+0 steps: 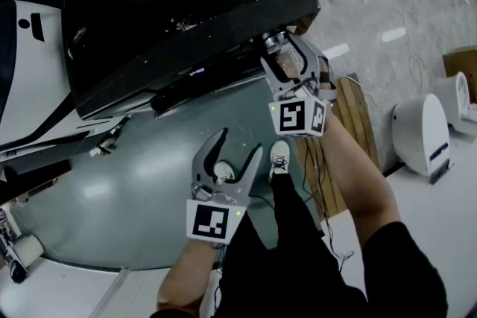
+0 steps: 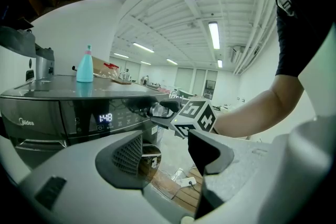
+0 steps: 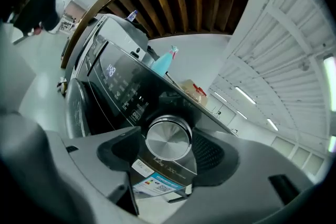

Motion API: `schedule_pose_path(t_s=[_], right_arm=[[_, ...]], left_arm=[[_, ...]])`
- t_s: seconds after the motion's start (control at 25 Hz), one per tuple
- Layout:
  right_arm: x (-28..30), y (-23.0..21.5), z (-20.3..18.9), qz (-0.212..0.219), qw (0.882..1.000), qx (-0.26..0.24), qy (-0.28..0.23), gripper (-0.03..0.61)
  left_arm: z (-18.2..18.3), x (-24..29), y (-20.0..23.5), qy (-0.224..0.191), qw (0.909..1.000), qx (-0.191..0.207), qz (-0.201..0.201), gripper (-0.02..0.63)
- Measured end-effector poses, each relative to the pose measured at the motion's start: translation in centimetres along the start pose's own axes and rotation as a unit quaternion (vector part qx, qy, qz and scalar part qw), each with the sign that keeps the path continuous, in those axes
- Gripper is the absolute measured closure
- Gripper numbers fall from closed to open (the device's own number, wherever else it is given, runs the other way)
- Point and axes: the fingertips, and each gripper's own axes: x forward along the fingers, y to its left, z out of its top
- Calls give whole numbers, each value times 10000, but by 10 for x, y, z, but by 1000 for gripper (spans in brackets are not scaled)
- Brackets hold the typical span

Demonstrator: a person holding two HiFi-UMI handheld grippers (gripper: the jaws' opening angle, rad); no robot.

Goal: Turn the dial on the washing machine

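Dial [image 3: 168, 138] sits on the front panel of the washing machine [image 1: 186, 11], right of the lit display, between the spread jaws of your right gripper [image 1: 289, 63], which flank it without visibly pinching. Close squarely on its rim before rolling your wrist. Your left gripper [image 1: 232, 158] hangs low with jaws apart and empty; keep it clear.

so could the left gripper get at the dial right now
Probably not. The right gripper sits at the dial, its open fingers on either side of it, so both sides are taken. The left gripper hangs back from the washing machine, open and empty.
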Motion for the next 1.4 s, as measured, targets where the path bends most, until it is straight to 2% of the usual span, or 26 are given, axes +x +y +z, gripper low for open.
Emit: schedule_pose_path(t_s=[0.16,0.32,0.44,0.6,0.68,1.12,1.28,1.4], right_arm=[[1,-1,0,-129,9996,-246,29,301],[2,-2,0,-121,9999,-14,14,304],[1,-2,-3,4,9971,757,37,305],[2,-8,-3,281,9761,2154,-49,305],[2,-10,-2,337,9686,2461,-116,304],[-3,-1,-5,269,9865,1617,35,292],[-2,-1,-3,122,9971,750,24,290],[-1,1,-1,-31,10000,-43,-2,288]], left_arm=[[-1,0,1,8,10000,-23,4,360],[-3,0,1,11,10000,-40,4,360],[-4,0,2,31,10000,-60,9,360],[-4,1,2,27,10000,-56,5,360],[-3,1,2,6,10000,-41,1,362],[-4,1,1,29,10000,-13,-14,360],[-3,1,0,26,10000,-35,-10,360],[-4,0,-1,31,10000,-31,-11,360]])
